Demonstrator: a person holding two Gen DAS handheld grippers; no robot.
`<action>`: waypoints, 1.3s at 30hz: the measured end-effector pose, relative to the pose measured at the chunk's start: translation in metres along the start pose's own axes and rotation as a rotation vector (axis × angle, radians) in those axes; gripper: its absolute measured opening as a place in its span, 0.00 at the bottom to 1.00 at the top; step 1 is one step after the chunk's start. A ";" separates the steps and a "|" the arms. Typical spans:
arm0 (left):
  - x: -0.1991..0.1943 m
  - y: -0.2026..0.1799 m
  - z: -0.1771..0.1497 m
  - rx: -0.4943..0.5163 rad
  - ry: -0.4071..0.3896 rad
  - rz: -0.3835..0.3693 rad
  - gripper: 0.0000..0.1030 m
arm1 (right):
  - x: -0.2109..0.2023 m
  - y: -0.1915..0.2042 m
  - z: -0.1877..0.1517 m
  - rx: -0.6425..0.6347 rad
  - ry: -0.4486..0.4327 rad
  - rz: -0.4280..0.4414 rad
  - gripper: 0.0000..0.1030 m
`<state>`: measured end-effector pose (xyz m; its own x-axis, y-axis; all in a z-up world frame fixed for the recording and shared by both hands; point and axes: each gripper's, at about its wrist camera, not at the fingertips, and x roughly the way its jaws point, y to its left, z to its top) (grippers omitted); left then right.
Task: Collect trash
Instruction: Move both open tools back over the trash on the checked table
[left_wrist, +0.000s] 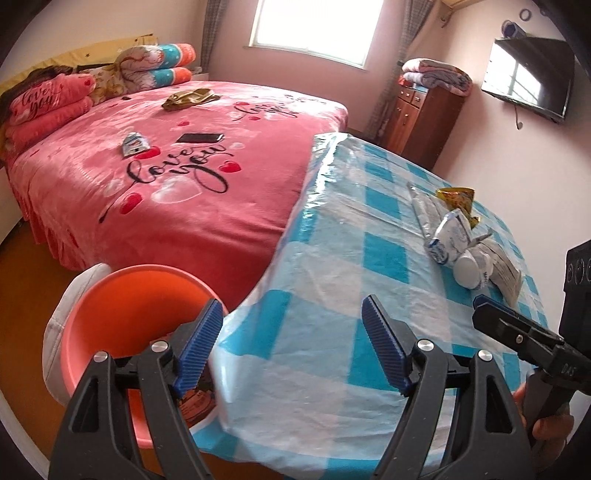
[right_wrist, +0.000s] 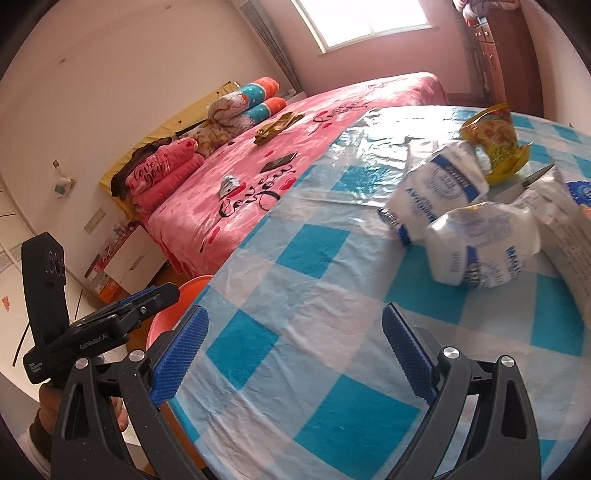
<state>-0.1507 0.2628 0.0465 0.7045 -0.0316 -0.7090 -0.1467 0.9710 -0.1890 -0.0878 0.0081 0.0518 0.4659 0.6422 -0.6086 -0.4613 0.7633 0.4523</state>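
Observation:
A heap of crumpled wrappers lies on the table's blue-and-white check cloth (right_wrist: 295, 295): two white-and-blue packets (right_wrist: 436, 192) (right_wrist: 476, 251) and a yellow snack bag (right_wrist: 491, 140). In the left wrist view the same heap (left_wrist: 458, 240) sits at the far right. My right gripper (right_wrist: 293, 354) is open over bare cloth, short of the packets. My left gripper (left_wrist: 291, 343) is open and empty at the table's left edge, with one finger (left_wrist: 199, 343) over an orange bin (left_wrist: 122, 306) on the floor. A printed wrapper (left_wrist: 195, 398) lies in that bin.
A pink bed (left_wrist: 184, 192) stands beyond the table, with a small silver wrapper (left_wrist: 135, 144), a phone (left_wrist: 199, 137) and a gold cloth (left_wrist: 190, 98) on it. A wooden cabinet (left_wrist: 421, 118) and a wall television (left_wrist: 532, 77) are at the back right.

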 end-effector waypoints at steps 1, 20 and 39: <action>0.000 -0.004 0.000 0.007 0.000 -0.002 0.76 | -0.003 -0.002 0.000 0.000 -0.007 -0.003 0.91; 0.006 -0.065 0.006 0.107 0.010 -0.036 0.76 | -0.045 -0.051 0.004 0.048 -0.100 -0.068 0.91; 0.023 -0.134 0.006 0.218 0.038 -0.082 0.76 | -0.085 -0.110 0.011 0.151 -0.191 -0.124 0.91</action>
<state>-0.1108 0.1335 0.0599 0.6805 -0.1173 -0.7233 0.0664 0.9929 -0.0985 -0.0684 -0.1303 0.0609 0.6529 0.5334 -0.5378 -0.2804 0.8298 0.4826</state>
